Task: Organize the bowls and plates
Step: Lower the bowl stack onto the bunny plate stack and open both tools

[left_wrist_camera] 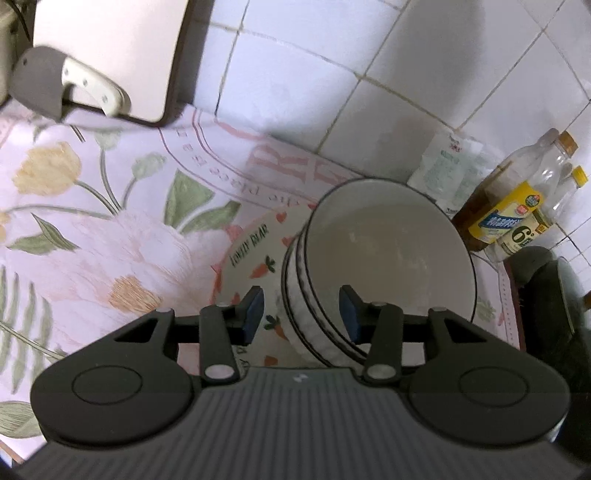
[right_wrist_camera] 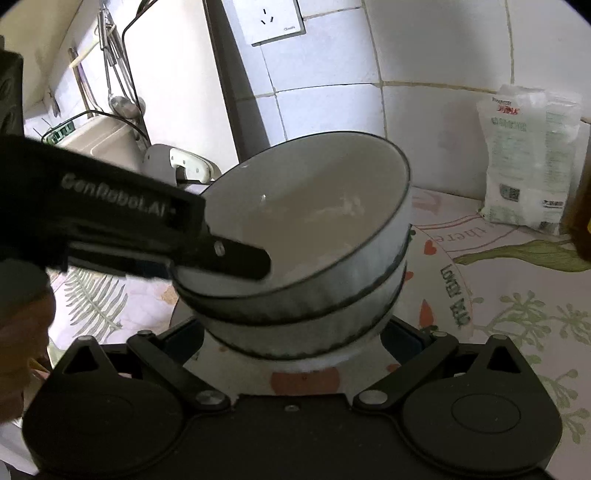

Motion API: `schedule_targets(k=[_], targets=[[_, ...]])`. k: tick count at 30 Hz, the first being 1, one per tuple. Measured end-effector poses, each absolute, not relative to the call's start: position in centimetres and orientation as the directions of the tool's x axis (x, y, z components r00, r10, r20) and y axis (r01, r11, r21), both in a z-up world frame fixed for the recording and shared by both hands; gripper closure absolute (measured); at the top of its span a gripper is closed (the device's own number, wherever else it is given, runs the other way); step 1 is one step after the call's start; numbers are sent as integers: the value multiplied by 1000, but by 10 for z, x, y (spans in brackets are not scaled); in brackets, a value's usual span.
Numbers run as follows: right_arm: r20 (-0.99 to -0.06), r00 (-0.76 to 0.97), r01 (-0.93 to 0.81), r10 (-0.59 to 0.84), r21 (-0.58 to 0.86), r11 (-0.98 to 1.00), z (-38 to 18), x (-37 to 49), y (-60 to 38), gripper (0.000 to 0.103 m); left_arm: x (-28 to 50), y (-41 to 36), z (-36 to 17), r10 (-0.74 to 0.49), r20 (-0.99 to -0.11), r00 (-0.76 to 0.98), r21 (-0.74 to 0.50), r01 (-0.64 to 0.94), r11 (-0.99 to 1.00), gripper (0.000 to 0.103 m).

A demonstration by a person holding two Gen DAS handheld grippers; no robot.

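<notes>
Item under handling: two white bowls (left_wrist_camera: 373, 266) with thin dark rims, nested one inside the other, each with a grey speckled band around the outer wall. The stack stands on a cream plate (left_wrist_camera: 258, 251) printed with carrots, hearts and the words "LOVELY BEAR". The plate lies on a floral tablecloth (left_wrist_camera: 92, 221) against a white tiled wall (left_wrist_camera: 332, 74). The top bowl sits tilted in the lower one and holds nothing visible.

Left gripper (left_wrist_camera: 301, 314): jaws partly open and straddling the near rim of the top bowl, one blue pad inside the bowl, the other outside over the plate. Neither pad presses the wall; nothing is gripped. The right wrist view confirms this, showing one left finger (right_wrist_camera: 236, 254) laid inside the bowl over its rim.

Right gripper (right_wrist_camera: 291, 343): its fingers reach to either side of the foot of the lower bowl. The fingertips are hidden behind the bowl, so I cannot tell whether they clamp it.

Left wrist view only: oil and vinegar bottles (left_wrist_camera: 517, 199) in the corner, partly filled, and a dark object at the right edge. Right wrist view only: a wall socket (right_wrist_camera: 277, 22) and hanging utensils (right_wrist_camera: 114, 74). Both views show a white packet (right_wrist_camera: 528, 158) against the wall and a white-handled knife (left_wrist_camera: 96, 88) in a grey holder
</notes>
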State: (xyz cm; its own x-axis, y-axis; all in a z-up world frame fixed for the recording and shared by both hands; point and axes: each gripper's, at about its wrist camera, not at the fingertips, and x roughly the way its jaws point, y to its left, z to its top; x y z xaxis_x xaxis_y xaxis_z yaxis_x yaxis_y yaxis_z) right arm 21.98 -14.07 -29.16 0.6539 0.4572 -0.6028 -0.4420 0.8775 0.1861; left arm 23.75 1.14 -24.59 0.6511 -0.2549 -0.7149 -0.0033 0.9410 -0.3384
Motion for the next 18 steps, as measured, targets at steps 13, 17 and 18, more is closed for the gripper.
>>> schedule_targets(k=[13,17,18], targets=[[-580,773,-233,257,117,965,-269,145,-139,0,173,33,-205,-265,-668,695,-289,85,953,45],[-563,800,-162,208,131,978,-248,123,-142,0,150,47,-189,-255,-683,685,-265,93,960,43],[-565,799,-160,206,130,979,-240,117,-142,0,145,49,-185,-248,-686,684,-254,93,963,43]])
